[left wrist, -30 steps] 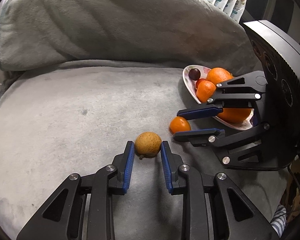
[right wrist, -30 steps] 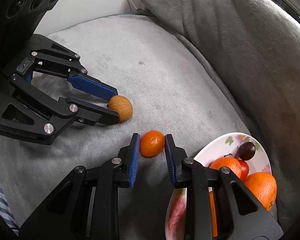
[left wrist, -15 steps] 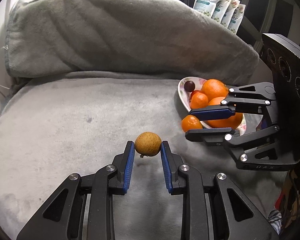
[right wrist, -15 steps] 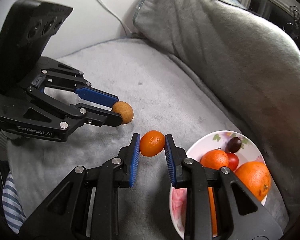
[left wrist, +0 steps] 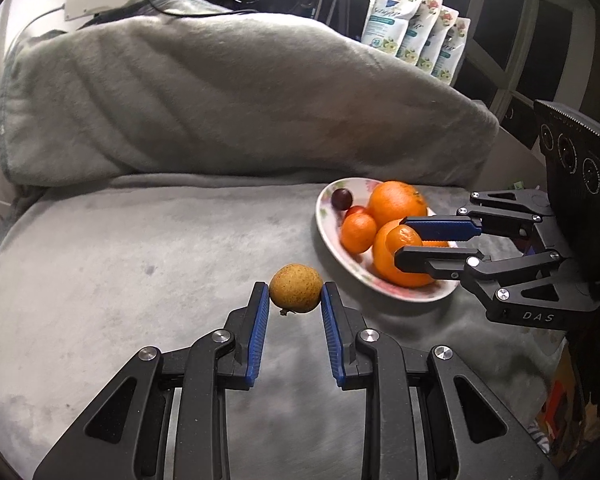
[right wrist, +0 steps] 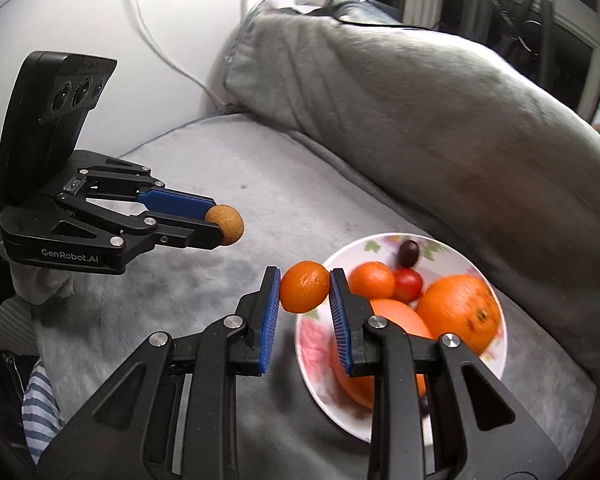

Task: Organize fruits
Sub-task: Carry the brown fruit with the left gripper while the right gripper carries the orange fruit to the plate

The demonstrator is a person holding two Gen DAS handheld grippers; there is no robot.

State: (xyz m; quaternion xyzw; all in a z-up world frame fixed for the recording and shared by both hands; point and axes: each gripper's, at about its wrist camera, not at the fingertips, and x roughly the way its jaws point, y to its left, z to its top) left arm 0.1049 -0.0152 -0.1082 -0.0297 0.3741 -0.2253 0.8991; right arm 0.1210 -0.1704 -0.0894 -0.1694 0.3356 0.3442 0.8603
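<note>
A speckled tan-brown round fruit (left wrist: 296, 289) with a small stem nub at its underside sits pinched between blue pads at lower centre of the left wrist view. A small orange mandarin (right wrist: 304, 286) with a dimpled skin is clamped likewise at centre of the right wrist view, over the near rim of the plate. The white floral plate (right wrist: 315, 340), right of centre, holds two large oranges (right wrist: 459, 312), another small mandarin (right wrist: 371, 279), a red cherry tomato (right wrist: 408, 283) and a dark grape (right wrist: 410, 253).
</note>
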